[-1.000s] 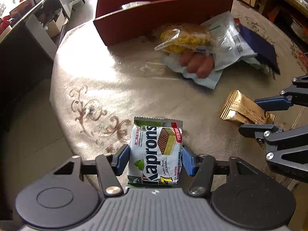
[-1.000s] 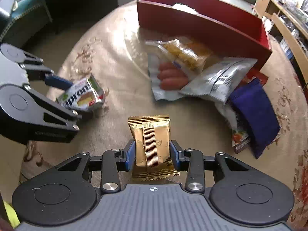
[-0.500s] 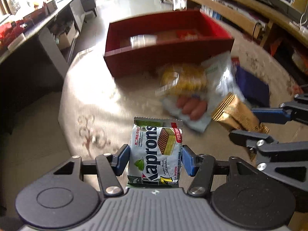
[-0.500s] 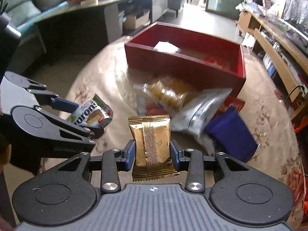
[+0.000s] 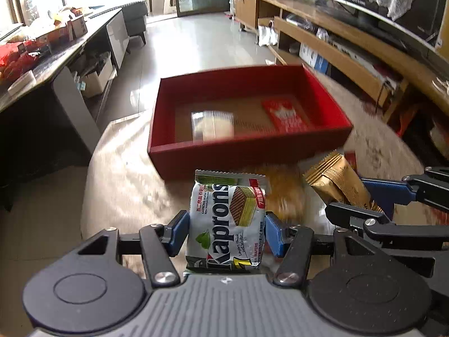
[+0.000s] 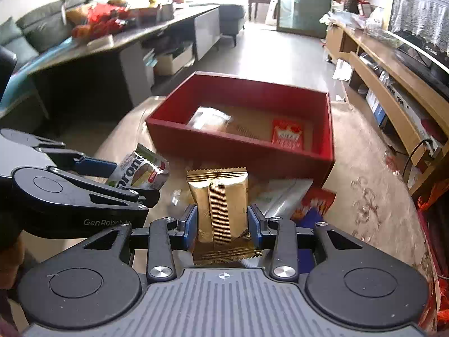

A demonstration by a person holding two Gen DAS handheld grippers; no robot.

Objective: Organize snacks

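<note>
My left gripper (image 5: 227, 231) is shut on a white and green Kaprons wafer pack (image 5: 228, 219), held up above the table. My right gripper (image 6: 221, 224) is shut on a gold foil snack pack (image 6: 219, 205), also lifted. Each gripper shows in the other's view: the right gripper (image 5: 362, 196) with the gold pack (image 5: 334, 182) at the right, the left gripper (image 6: 123, 177) with the wafer pack (image 6: 143, 171) at the left. Ahead stands an open red box (image 5: 252, 151) (image 6: 224, 143) holding a clear-wrapped snack (image 5: 212, 125) and a red packet (image 5: 284, 115).
Loose snack packs lie on the beige patterned table (image 5: 126, 174) between me and the box, among them a yellow bag (image 5: 283, 193), a grey pouch (image 6: 283, 193) and a red packet (image 6: 317, 202). A dark desk (image 6: 84, 56) is left; wooden shelving (image 5: 350, 47) is right.
Both grippers have risen from the table with their packs and tipped up toward the red box, so its inside now shows. The grips have not changed.
</note>
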